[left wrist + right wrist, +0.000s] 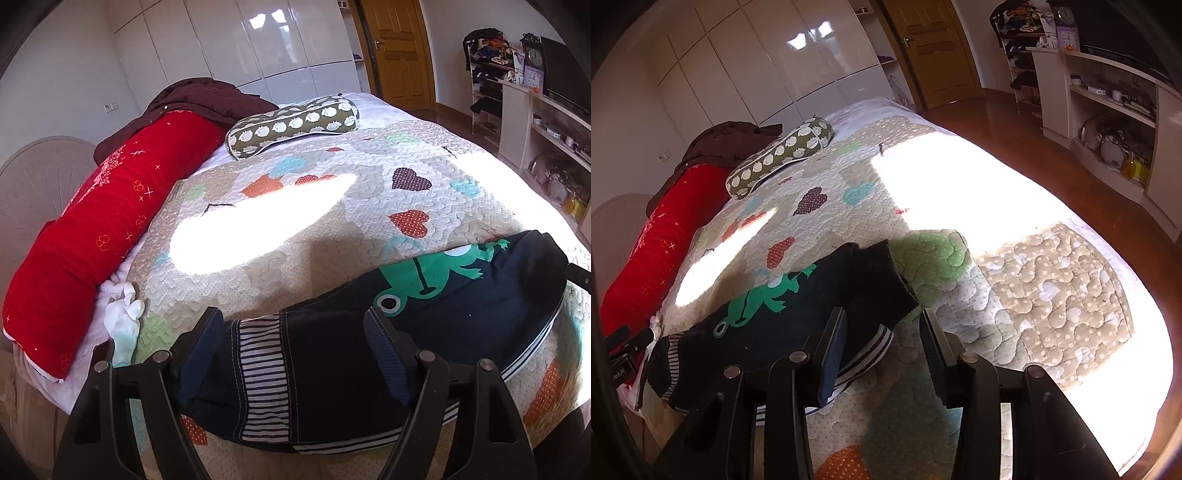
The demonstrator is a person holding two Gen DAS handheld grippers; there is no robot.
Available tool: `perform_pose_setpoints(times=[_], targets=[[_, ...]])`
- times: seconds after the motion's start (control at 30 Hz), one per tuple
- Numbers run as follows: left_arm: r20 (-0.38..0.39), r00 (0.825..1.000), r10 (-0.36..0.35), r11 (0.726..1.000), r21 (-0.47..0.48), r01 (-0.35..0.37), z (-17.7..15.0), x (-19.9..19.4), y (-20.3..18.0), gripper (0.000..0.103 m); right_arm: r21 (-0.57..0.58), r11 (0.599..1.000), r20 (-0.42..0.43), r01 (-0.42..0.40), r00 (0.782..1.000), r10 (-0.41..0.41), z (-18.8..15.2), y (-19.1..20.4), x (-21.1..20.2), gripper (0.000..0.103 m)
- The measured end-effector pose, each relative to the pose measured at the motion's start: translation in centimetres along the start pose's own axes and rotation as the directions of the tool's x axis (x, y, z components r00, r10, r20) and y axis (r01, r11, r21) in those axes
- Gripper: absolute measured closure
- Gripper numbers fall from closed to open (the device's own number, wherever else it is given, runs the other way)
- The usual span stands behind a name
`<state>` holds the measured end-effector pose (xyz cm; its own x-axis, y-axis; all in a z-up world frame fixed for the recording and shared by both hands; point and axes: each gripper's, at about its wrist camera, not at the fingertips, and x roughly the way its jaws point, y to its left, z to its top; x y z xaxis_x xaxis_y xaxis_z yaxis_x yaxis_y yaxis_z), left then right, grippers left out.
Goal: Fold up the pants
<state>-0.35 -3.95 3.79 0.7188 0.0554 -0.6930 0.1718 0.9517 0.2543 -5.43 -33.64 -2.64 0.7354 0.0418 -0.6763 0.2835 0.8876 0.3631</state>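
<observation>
**Both hand-held grippers spread over the folded pants**

The bed (332, 206) fills your view, its patchwork quilt (1052, 280) partly washed out by sunlight. Along the far side lies a long red bolster (92, 236), and beyond it a spotted olive cushion (295, 123).

The dark pants (461, 306), with a green frog print and striped trim, lie folded on the quilt at the near edge of the bed.

Your left hand-held gripper (295, 350) hangs over the waistband end with its jaws wide apart; the cloth shows between the pads, but they do not press on it.

Your right hand-held gripper (882, 343) stands at the cuff end, jaws partly spread. Its left pad sits in front of the striped cuff; whether it touches, you cannot tell. Only quilt shows in the gap.
</observation>
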Motion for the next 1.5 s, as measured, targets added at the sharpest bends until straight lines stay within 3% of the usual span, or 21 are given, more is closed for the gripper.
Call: perform_pose_setpoints(times=[0.1, 0.2, 0.33, 0.43, 0.53, 0.7, 0.77, 0.83, 0.9, 0.93, 0.97, 1.0, 1.03, 1.07, 1.13, 1.2, 1.23, 1.33, 1.4, 1.47, 1.5], targets=[[-0.018, 0.999, -0.044, 0.999, 0.019, 0.045, 0.8, 0.5, -1.2, 0.025, 0.012, 1.000, -0.003, -0.020, 1.000, 0.020, -0.2, -0.6, -0.2, 0.057], [-0.076, 0.982, -0.171, 0.985, -0.004, 0.171, 2.3, 2.0, -2.6, 0.025, 0.014, 0.998, -0.008, -0.058, 0.998, 0.058, -0.5, -0.8, -0.3, 0.048], [-0.157, 0.912, -0.380, 0.925, -0.065, 0.375, 5.2, 4.6, -5.7, 0.025, 0.031, 0.995, -0.043, -0.100, 0.994, 0.101, -1.1, -0.8, 0.3, 0.047], [-0.209, 0.855, -0.475, 0.879, -0.060, 0.474, 7.3, 6.5, -9.6, 0.025, 0.030, 0.994, -0.067, -0.105, 0.992, 0.107, -1.4, -0.4, 1.3, 0.047], [-0.244, 0.810, -0.533, 0.837, -0.012, 0.547, 9.2, 7.7, -13.9, 0.025, 0.045, 0.990, -0.090, -0.134, 0.986, 0.138, -1.6, -0.2, 2.1, 0.047], [-0.352, 0.717, -0.601, 0.759, 0.030, 0.651, 10.8, 10.7, -20.1, 0.025, 0.038, 0.988, -0.102, -0.147, 0.983, 0.150, -2.0, 0.7, 3.7, 0.047], [-0.386, 0.701, -0.599, 0.750, 0.035, 0.660, 10.9, 12.0, -22.0, 0.025, 0.034, 0.990, -0.097, -0.139, 0.985, 0.141, -2.1, 1.0, 4.0, 0.046], [-0.436, 0.669, -0.602, 0.728, 0.043, 0.684, 10.6, 13.2, -23.6, 0.025, 0.022, 0.992, -0.084, -0.128, 0.988, 0.129, -2.2, 1.3, 4.2, 0.046], [-0.471, 0.662, -0.583, 0.726, 0.064, 0.685, 10.1, 13.9, -24.5, 0.026, 0.014, 0.992, -0.078, -0.127, 0.989, 0.128, -2.0, 1.5, 4.3, 0.067], [-0.472, 0.655, -0.590, 0.714, 0.074, 0.696, 10.0, 13.8, -24.6, 0.028, 0.017, 0.988, -0.099, -0.151, 0.983, 0.152, -1.8, 1.6, 4.5, 0.088], [-0.470, 0.634, -0.614, 0.693, 0.064, 0.718, 10.1, 13.6, -24.4, 0.052, 0.021, 0.986, -0.107, -0.168, 0.980, 0.170, -1.5, 1.8, 4.5, 0.088], [-0.486, 0.591, -0.643, 0.666, 0.025, 0.745, 10.1, 13.5, -24.0, 0.091, 0.006, 0.985, -0.096, -0.171, 0.981, 0.171, -1.2, 2.2, 4.2, 0.089], [-0.501, 0.549, -0.669, 0.644, -0.022, 0.765, 10.1, 13.4, -23.5, 0.101, -0.020, 0.985, -0.085, -0.173, 0.982, 0.170, -0.8, 2.9, 3.8, 0.089], [-0.481, 0.551, -0.682, 0.642, -0.034, 0.766, 10.3, 12.9, -22.7, 0.100, -0.047, 0.983, -0.076, -0.179, 0.982, 0.175, -0.6, 3.5, 3.2, 0.089], [-0.423, 0.578, -0.698, 0.648, -0.030, 0.761, 10.5, 11.5, -20.6, 0.100, -0.106, 0.975, -0.066, -0.197, 0.979, 0.190, -0.1, 5.5, 2.5, 0.089], [-0.369, 0.574, -0.731, 0.641, -0.082, 0.763, 10.3, 10.5, -17.6, 0.100, -0.167, 0.961, -0.070, -0.221, 0.975, 0.212, 0.1, 7.8, 2.0, 0.089], [-0.333, 0.592, -0.734, 0.651, -0.095, 0.753, 10.1, 10.0, -16.0, 0.100, -0.198, 0.951, -0.082, -0.238, 0.971, 0.226, 0.0, 9.1, 2.1, 0.089], [-0.234, 0.688, -0.687, 0.723, -0.121, 0.681, 8.7, 8.6, -10.7, 0.097, -0.290, 0.914, -0.140, -0.283, 0.958, 0.252, -1.2, 13.0, 3.1, 0.086], [-0.199, 0.735, -0.648, 0.761, -0.163, 0.628, 7.2, 8.3, -7.3, 0.083, -0.339, 0.886, -0.198, -0.316, 0.945, 0.262, -2.7, 15.4, 4.7, 0.082], [-0.173, 0.780, -0.602, 0.796, -0.207, 0.569, 5.4, 7.9, -4.1, 0.069, -0.353, 0.869, -0.275, -0.346, 0.926, 0.257, -4.2, 17.2, 6.5, 0.061], [-0.161, 0.801, -0.576, 0.813, -0.220, 0.540, 4.5, 7.5, -2.7, 0.065, -0.357, 0.864, -0.305, -0.356, 0.918, 0.252, -4.8, 17.9, 7.0, 0.059]])
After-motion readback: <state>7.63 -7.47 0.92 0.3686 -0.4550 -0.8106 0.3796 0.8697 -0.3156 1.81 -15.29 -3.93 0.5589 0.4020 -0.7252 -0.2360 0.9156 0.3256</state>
